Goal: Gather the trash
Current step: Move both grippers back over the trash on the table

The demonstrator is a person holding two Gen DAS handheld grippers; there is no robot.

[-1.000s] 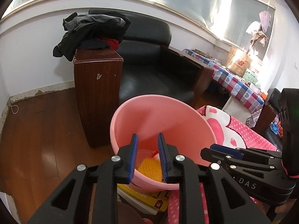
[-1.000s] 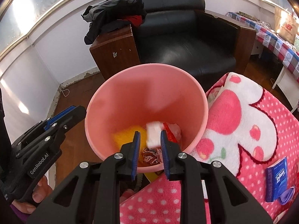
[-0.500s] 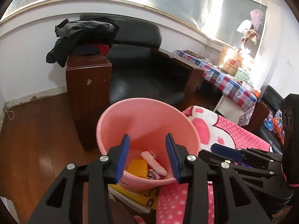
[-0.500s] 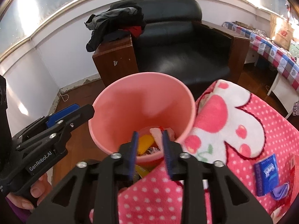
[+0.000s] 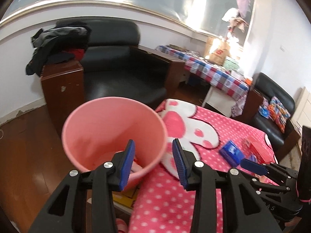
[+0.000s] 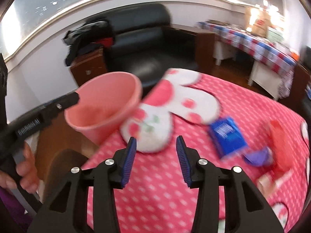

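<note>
Pink plastic bin (image 5: pixel 114 132) sits at the near left edge of a table covered by a pink polka-dot blanket (image 5: pixel 175 198) with a white rabbit print. Bin holds scraps at the bottom, mostly hidden behind the finger; contents not identifiable. Yellow-edged flat item (image 5: pixel 126 198) under the bin's base, partly hidden.

Left gripper (image 5: pixel 153 159): jaws spread wide, nothing between them, hovering over the bin's near right rim and the blanket edge. In the right wrist view its black tip reaches the bin's left rim (image 6: pixel 58 104); touching or just above, cannot tell.

Right gripper (image 6: pixel 155 159): jaws apart, empty, above the blanket, right of the bin. View is blurred.

Trash on the blanket: blue tissue packet (image 6: pixel 226 135) lying flat, right of the rabbit print; small purple wrapper (image 6: pixel 258 157) just beside its near right corner; red packet (image 6: pixel 281 143) further right, blurred. In the left wrist view the blue packet (image 5: pixel 232 152) and red packet (image 5: pixel 256 148) lie near each other, beyond the right gripper's fingers.

Far side: black leather armchair (image 5: pixel 120 73), dark wooden side cabinet (image 5: pixel 62 89) to its left with a pile of dark clothes (image 5: pixel 56 44) on top, checkered-cloth table (image 5: pixel 210 71) far right, second black chair (image 5: pixel 272 104) with a colourful cushion. Wooden floor (image 5: pixel 25 155) left.
</note>
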